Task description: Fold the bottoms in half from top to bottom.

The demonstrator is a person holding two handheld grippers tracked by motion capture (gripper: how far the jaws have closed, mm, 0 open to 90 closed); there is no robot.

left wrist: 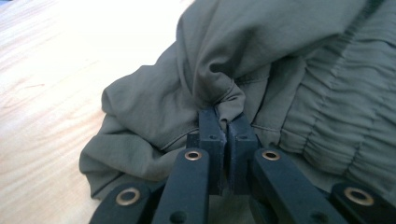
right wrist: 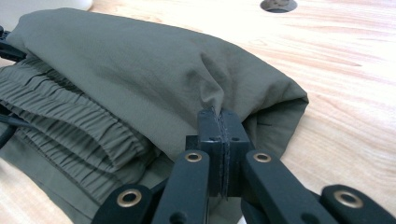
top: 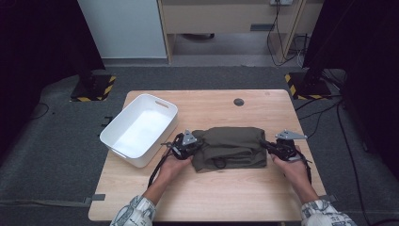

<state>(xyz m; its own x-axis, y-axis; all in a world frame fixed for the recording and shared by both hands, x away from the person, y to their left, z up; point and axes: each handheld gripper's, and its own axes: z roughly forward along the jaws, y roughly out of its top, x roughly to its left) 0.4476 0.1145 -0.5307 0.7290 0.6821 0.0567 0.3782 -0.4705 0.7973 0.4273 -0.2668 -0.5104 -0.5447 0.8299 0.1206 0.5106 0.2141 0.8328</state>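
Olive garment (top: 233, 147) (soft, gathered waistband) pinched by both grippers.

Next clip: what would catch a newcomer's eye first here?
A folded olive-green garment lies mid-table, pinched at both ends: the left gripper is shut on a bunched fold, the right gripper on the fabric's opposite edge. A white plastic bin stands left of it, overhanging the wooden table.

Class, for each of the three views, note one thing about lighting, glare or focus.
High view: dark, shadowed sides, while the white bin glares brightly. Left gripper view: the table washes out pale at top left; the olive garment stays fairly sharp. Right gripper view: even light, with the table hole soft at the top edge.
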